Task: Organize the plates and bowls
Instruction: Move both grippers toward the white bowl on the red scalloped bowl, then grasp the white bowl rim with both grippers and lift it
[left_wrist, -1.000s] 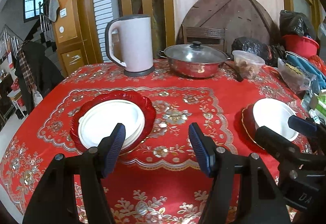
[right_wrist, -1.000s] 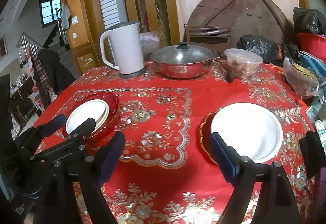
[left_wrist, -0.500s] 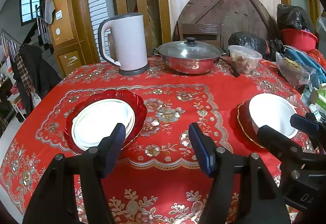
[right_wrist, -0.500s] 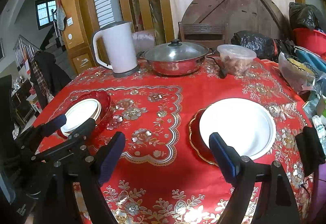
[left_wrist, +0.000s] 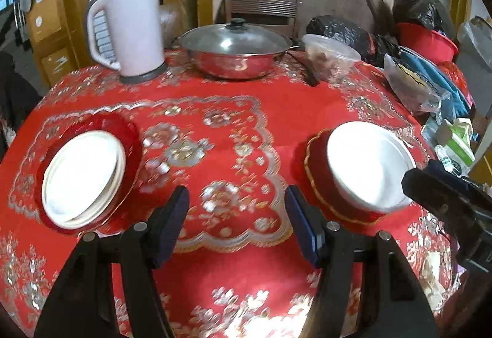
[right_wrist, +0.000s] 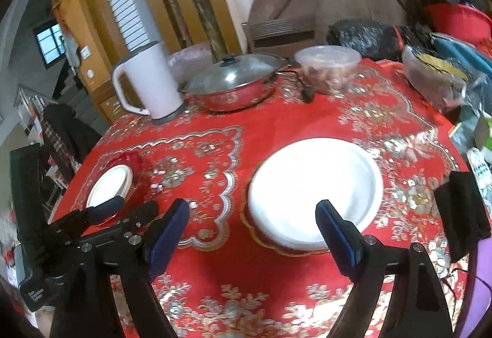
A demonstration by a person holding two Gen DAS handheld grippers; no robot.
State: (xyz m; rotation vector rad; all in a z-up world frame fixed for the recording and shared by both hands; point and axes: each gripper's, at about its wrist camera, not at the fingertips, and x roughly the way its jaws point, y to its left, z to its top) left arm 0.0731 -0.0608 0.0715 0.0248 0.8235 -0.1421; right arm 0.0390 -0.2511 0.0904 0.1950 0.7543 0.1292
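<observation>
On the left side of the table (left_wrist: 246,98), covered in a red flowered cloth, a white plate (left_wrist: 83,175) lay on a red dish (left_wrist: 129,132). The left gripper (left_wrist: 236,221) hung over the near middle of the cloth with its jaws wide apart and nothing between them. At the far edge stood a white kettle (left_wrist: 129,30), then a steel pan (left_wrist: 236,52) under a glass lid, then a clear tub of food (left_wrist: 330,56). On the right, a white bowl (left_wrist: 369,165) sat on a second red dish with a gold rim (left_wrist: 319,184). The right gripper (right_wrist: 252,233) was just above the near edge of that bowl (right_wrist: 313,190), jaws spread wide and gripping nothing, its right finger (right_wrist: 338,233) in front of the bowl's near rim. Bags and boxes crowded the far right edge.
</observation>
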